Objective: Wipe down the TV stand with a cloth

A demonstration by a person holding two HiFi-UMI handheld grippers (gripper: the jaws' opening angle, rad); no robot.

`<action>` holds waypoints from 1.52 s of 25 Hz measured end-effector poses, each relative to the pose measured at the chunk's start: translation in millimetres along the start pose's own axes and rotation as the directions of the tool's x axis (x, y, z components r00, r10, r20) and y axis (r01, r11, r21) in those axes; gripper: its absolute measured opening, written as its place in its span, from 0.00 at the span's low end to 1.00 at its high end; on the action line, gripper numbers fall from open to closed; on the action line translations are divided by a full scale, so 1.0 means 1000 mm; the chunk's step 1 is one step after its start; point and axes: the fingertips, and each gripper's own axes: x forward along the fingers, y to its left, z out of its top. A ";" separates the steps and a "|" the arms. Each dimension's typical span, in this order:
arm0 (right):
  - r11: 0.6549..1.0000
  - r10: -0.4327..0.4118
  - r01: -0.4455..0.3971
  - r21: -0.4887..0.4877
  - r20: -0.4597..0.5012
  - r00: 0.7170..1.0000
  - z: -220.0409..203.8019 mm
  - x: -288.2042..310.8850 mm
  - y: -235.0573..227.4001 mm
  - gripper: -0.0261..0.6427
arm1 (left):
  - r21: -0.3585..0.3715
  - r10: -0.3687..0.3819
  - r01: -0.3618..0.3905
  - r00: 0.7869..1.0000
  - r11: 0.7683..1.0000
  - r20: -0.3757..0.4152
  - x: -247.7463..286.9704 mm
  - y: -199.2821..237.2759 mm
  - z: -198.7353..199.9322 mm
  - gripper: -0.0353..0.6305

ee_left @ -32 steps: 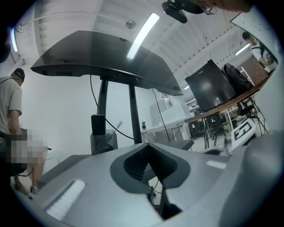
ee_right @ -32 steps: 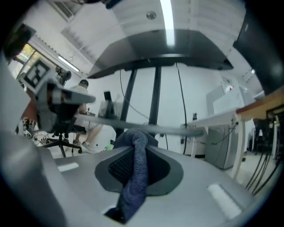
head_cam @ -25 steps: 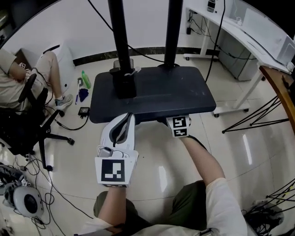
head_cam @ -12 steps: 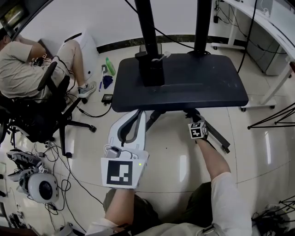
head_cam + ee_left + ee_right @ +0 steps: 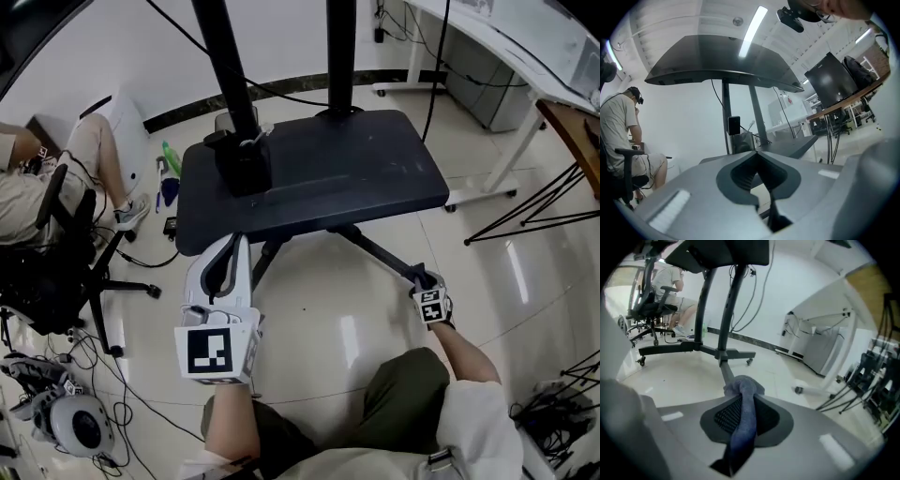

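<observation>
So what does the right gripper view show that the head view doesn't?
Only the right gripper view shows the blue cloth pinched in the right gripper's jaws, its end bunched at the stand's leg. Only the head view shows the stand's flat black shelf top from above, and the left gripper. Both show the stand's legs on the shiny floor and a person sitting in an office chair.

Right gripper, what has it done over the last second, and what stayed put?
The right gripper, shut on the cloth, dropped from the front of the shelf down the stand's leg to its floor end. The left gripper stayed shut and empty by the shelf.
</observation>
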 end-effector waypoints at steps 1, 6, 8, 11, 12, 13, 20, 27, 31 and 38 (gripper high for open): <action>1.000 -0.020 0.020 0.013 0.005 1.000 -0.012 -0.025 -0.014 0.12 | -0.006 0.001 -0.001 1.000 1.000 0.029 0.004 -0.001 0.002 0.15; 0.996 -0.046 0.024 0.090 0.260 0.965 0.080 -0.144 -0.012 0.12 | -0.030 0.012 -0.007 0.987 1.000 0.160 0.018 -0.004 0.019 0.15; 0.997 0.032 -0.061 0.052 0.429 0.903 0.173 -0.196 0.027 0.12 | -0.040 0.008 -0.002 0.989 0.999 0.146 0.018 -0.005 0.019 0.15; 0.971 0.233 -0.217 -0.104 0.637 0.735 0.325 -0.303 0.114 0.12 | -0.040 -0.018 0.019 0.999 0.999 0.027 0.011 -0.014 0.011 0.15; 0.955 0.293 -0.244 -0.167 0.649 0.703 0.366 -0.342 0.144 0.12 | -0.041 -0.018 0.018 1.000 0.999 0.014 0.007 -0.015 0.013 0.15; 0.941 0.337 -0.262 -0.213 0.653 0.679 0.404 -0.378 0.169 0.12 | -0.042 -0.013 0.014 1.000 0.999 0.015 0.003 -0.014 0.016 0.15; 0.956 0.271 -0.228 -0.187 0.860 0.432 0.586 -0.463 0.203 0.12 | -0.045 0.050 -0.050 0.999 0.998 0.002 -0.011 0.000 0.018 0.15; 0.973 0.172 -0.217 -0.072 0.858 0.484 0.655 -0.428 0.150 0.12 | -0.072 0.059 -0.071 0.987 0.995 -0.151 0.018 0.038 0.044 0.20; 0.982 0.096 -0.188 0.000 0.860 0.501 0.720 -0.491 0.146 0.12 | -0.087 0.062 -0.079 0.981 0.993 -0.184 -0.014 0.095 0.148 0.26; 0.990 0.050 -0.135 0.032 0.825 0.562 0.881 -0.692 0.162 0.12 | -0.069 0.079 -0.089 0.986 0.994 -0.144 -0.123 0.167 0.418 0.25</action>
